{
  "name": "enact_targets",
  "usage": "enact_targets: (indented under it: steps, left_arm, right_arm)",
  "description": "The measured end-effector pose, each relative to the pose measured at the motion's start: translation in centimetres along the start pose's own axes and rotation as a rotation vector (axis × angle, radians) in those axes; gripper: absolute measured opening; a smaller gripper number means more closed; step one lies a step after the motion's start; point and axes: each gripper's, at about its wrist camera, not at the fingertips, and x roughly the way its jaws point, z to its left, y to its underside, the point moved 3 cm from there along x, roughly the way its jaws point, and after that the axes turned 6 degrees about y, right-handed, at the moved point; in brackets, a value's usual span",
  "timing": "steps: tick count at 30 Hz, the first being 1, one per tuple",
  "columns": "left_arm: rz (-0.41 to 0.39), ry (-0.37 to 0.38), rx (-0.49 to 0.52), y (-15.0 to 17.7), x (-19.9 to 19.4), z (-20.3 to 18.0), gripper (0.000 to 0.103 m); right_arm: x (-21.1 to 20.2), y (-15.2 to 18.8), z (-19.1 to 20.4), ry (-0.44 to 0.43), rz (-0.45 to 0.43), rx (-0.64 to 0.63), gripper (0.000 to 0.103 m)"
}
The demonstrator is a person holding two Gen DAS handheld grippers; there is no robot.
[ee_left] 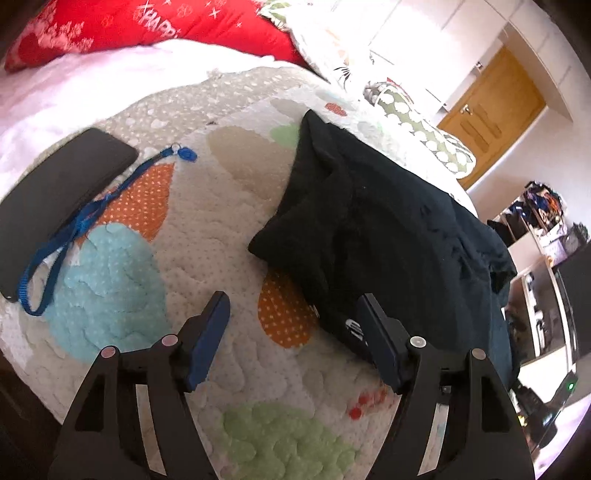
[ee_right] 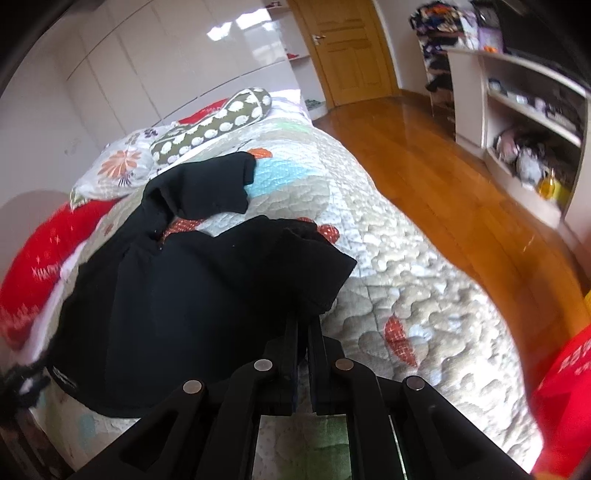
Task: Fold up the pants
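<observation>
Black pants [ee_left: 388,221] lie crumpled on a quilted bed cover [ee_left: 229,229], right of centre in the left wrist view. My left gripper [ee_left: 291,314] is open and empty, just above the cover. Its right finger [ee_left: 373,332] rests at the pants' near edge by a small white label [ee_left: 352,326]. In the right wrist view the pants [ee_right: 184,295] spread over the left half of the bed. My right gripper [ee_right: 304,325] is shut on the pants' near right edge, lifting the fabric a little. One leg [ee_right: 210,184] lies folded further back.
A black phone [ee_left: 62,195] and a blue lanyard [ee_left: 85,221] lie on the cover at the left. Red blanket [ee_left: 129,26] and patterned pillows [ee_right: 210,125] sit at the bed's head. Wooden floor [ee_right: 443,177], a door [ee_right: 347,48] and shelves [ee_right: 524,122] are to the right.
</observation>
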Motion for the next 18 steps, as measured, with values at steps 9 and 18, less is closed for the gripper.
enact_targets:
  steps: [9, 18]
  left_arm:
    - [-0.006, -0.006, 0.036, -2.1, 3.7, -2.4, 0.015]
    - [-0.058, -0.001, 0.107, -2.4, -1.5, -2.0, 0.008]
  right_arm:
    - [0.9, -0.5, 0.0, -0.018, 0.012, 0.039, 0.008]
    - [-3.6, -1.3, 1.8, -0.041, -0.079, -0.064, 0.005]
